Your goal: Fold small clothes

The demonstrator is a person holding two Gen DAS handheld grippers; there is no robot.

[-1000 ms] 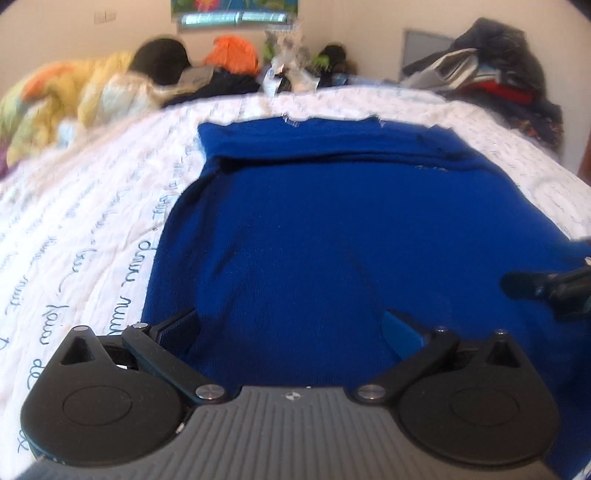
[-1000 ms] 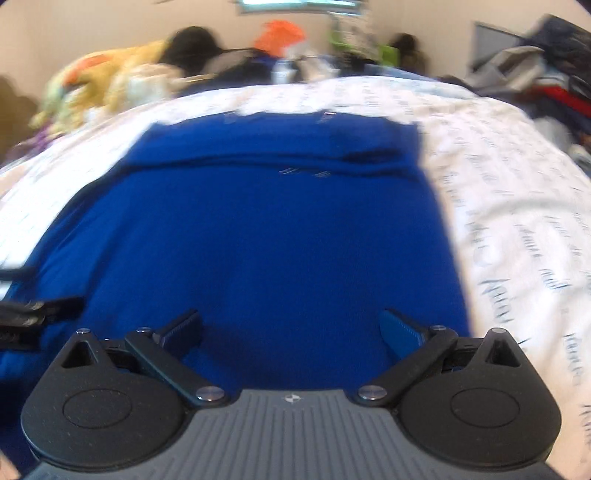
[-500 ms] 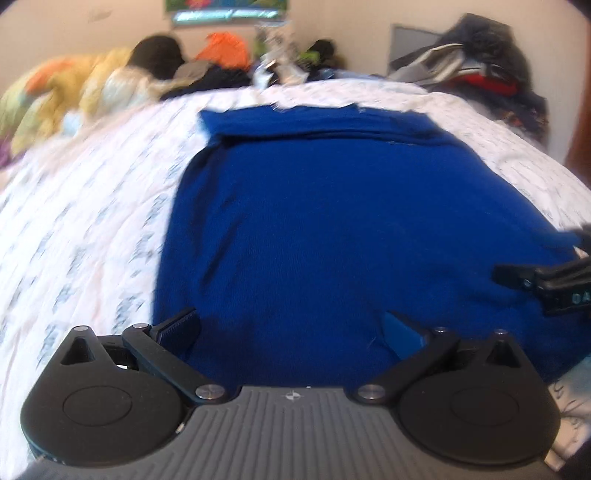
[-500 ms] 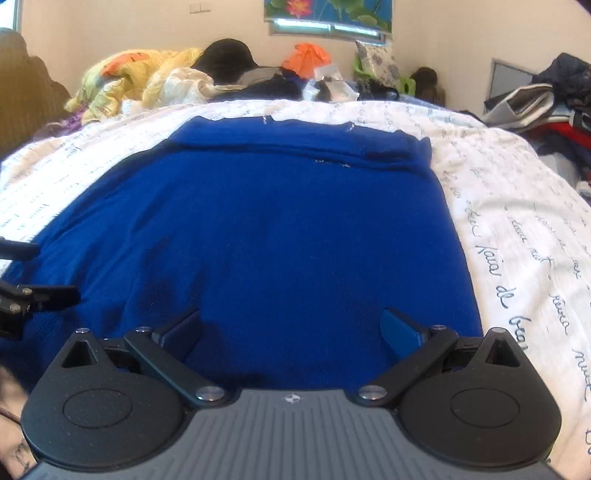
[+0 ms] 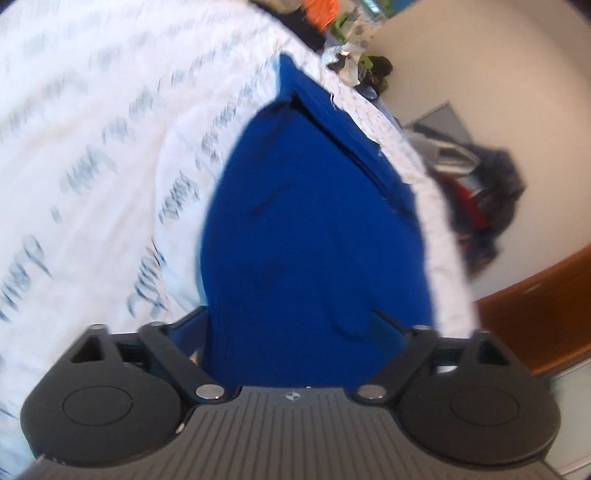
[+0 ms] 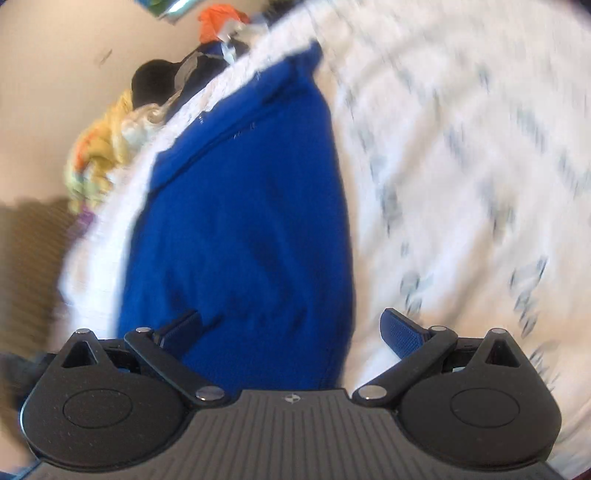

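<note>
A bright blue knit garment (image 5: pixel 314 221) lies flat on a white bedspread (image 5: pixel 92 147) with dark script print. My left gripper (image 5: pixel 291 328) is open, rolled to one side, its jaws straddling the garment's near left edge. The garment also shows in the right wrist view (image 6: pixel 243 229). My right gripper (image 6: pixel 291 328) is open, rolled the other way, its jaws straddling the garment's near right edge. Neither holds cloth. Both views are blurred by motion.
Piles of clothes lie at the far end of the bed: an orange item (image 6: pixel 218 18), a black item (image 6: pixel 155 81) and a yellow bundle (image 6: pixel 99 147). More clothes (image 5: pixel 484 192) are heaped by the wall. A wooden edge (image 5: pixel 535 302) shows at the right.
Both grippers have rolled sharply, left and right in opposite senses, and shifted outward to the garment's side edges. Both stay open. The other gripper is out of each view now.
</note>
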